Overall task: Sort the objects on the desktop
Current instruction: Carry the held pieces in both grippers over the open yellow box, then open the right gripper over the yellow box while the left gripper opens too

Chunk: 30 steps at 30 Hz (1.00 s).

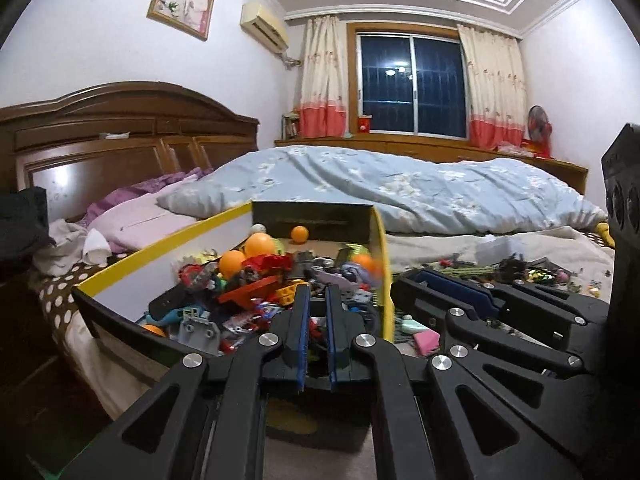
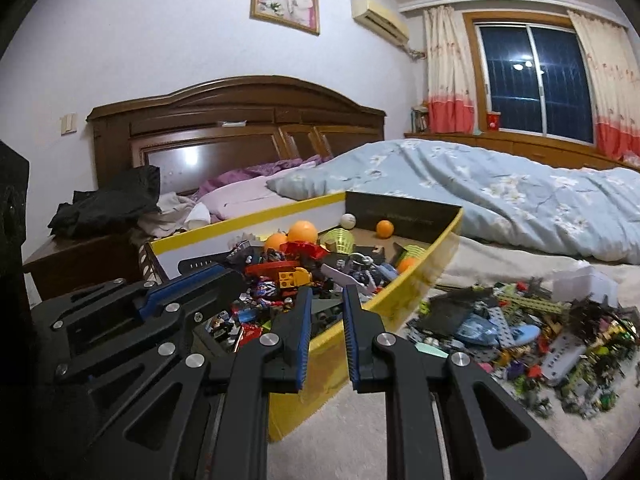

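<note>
A yellow-rimmed cardboard box (image 1: 382, 240) sits on the bed, full of toy bricks, small parts and orange balls (image 1: 260, 245). It also shows in the right wrist view (image 2: 440, 248). My left gripper (image 1: 317, 292) hovers over the box's near end, jaws slightly apart, nothing between them. My right gripper (image 2: 327, 294) hovers over the box's near right rim, jaws open and empty. A loose pile of toy parts (image 2: 520, 320) lies on the beige sheet right of the box. Each gripper shows beside the other: the right one (image 1: 460, 280), the left one (image 2: 192, 276).
A blue floral duvet (image 1: 400, 188) lies behind the box. A wooden headboard (image 1: 120, 128) and pillows are at the left. Dark clothes (image 2: 112, 200) sit on a bedside table. A pink block (image 1: 426, 340) lies right of the box.
</note>
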Each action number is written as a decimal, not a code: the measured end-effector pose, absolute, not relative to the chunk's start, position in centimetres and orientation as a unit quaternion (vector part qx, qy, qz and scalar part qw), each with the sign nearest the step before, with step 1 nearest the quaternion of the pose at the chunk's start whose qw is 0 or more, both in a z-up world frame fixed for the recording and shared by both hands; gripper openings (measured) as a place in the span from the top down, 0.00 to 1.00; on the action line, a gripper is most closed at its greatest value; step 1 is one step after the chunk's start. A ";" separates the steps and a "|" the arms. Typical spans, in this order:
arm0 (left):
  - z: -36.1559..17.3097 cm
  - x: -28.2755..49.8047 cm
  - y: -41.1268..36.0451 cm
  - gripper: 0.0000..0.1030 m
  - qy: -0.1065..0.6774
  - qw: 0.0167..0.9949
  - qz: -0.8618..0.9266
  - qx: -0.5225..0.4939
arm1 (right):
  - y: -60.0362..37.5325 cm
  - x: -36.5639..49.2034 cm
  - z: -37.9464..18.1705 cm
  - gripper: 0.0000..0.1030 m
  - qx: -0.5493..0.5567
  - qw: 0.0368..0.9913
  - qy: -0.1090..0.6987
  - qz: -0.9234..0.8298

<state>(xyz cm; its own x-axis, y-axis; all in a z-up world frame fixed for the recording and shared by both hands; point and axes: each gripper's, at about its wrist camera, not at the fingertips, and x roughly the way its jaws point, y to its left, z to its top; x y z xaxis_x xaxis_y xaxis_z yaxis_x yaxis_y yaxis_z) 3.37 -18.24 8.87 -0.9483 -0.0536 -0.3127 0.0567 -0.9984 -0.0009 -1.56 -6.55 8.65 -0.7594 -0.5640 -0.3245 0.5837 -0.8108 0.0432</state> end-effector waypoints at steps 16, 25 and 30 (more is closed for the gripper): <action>6.7 0.1 -20.9 0.93 0.007 0.075 -0.978 0.195 | -10.7 -5.9 5.9 0.86 0.212 0.356 0.056 -0.909; 6.1 -0.2 -21.2 0.93 0.012 0.079 -0.976 0.202 | -11.2 -5.8 5.7 0.84 0.200 0.350 0.069 -0.913; 6.1 -0.1 -21.7 0.93 0.019 0.094 -0.975 0.198 | -11.2 -5.6 5.6 0.78 0.194 0.345 0.060 -0.916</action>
<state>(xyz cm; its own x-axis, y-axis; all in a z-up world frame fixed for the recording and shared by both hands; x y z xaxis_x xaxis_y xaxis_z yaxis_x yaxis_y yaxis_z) -0.06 -21.71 6.10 -0.9036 -0.1763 -0.3905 0.1914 -0.9815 0.0003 -5.63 -11.19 5.63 -0.6864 -0.6092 -0.3971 0.6559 -0.7545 0.0239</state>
